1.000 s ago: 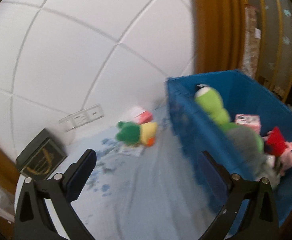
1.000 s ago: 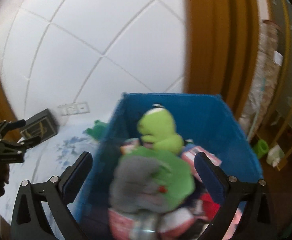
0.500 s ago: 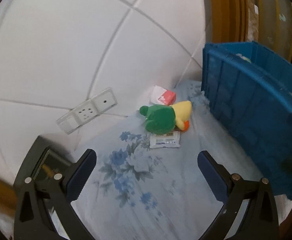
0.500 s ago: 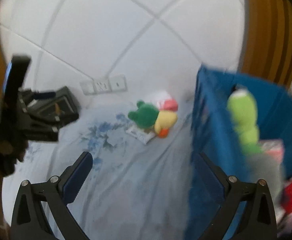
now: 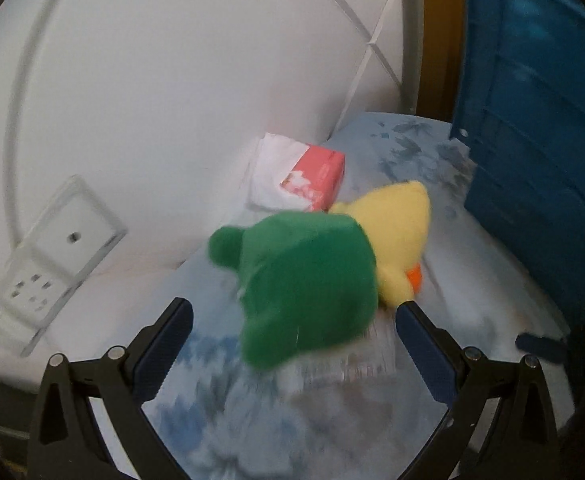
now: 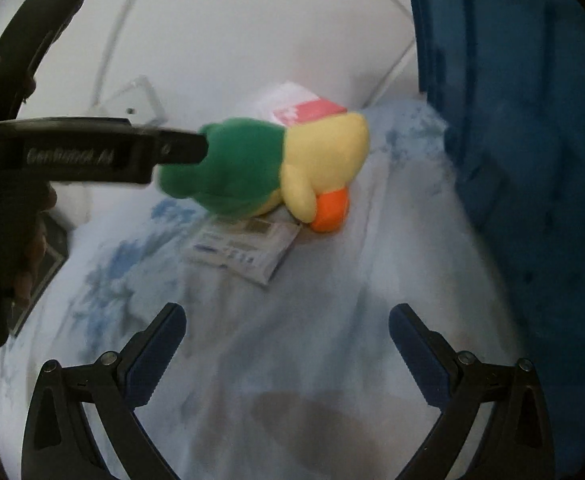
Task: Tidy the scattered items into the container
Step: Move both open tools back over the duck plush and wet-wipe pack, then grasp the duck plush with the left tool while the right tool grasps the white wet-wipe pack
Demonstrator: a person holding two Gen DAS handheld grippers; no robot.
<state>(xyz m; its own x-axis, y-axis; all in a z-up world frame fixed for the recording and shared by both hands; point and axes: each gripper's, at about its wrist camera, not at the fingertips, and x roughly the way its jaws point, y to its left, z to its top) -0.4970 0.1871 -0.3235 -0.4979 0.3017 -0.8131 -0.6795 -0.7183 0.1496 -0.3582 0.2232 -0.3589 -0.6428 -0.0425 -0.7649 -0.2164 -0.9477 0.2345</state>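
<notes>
A green and yellow plush duck (image 5: 316,276) with an orange beak lies on the floral sheet, also in the right wrist view (image 6: 268,168). My left gripper (image 5: 292,340) is open, its jaws either side of the duck's green end. A flat white packet (image 6: 244,252) lies partly under the duck. A pink and white box (image 5: 312,176) sits behind it by the wall. The blue crate (image 5: 540,152) stands to the right, also in the right wrist view (image 6: 532,120). My right gripper (image 6: 288,344) is open and empty, some way short of the packet.
A white padded wall with a socket panel (image 5: 44,264) rises behind the bed. A dark box (image 6: 44,268) lies at the left. The left gripper's body (image 6: 72,156) reaches in from the left in the right wrist view.
Both grippers moved away from the crate and down toward the duck. The left gripper closed in until the duck sits between its jaws; the right one came nearer the packet.
</notes>
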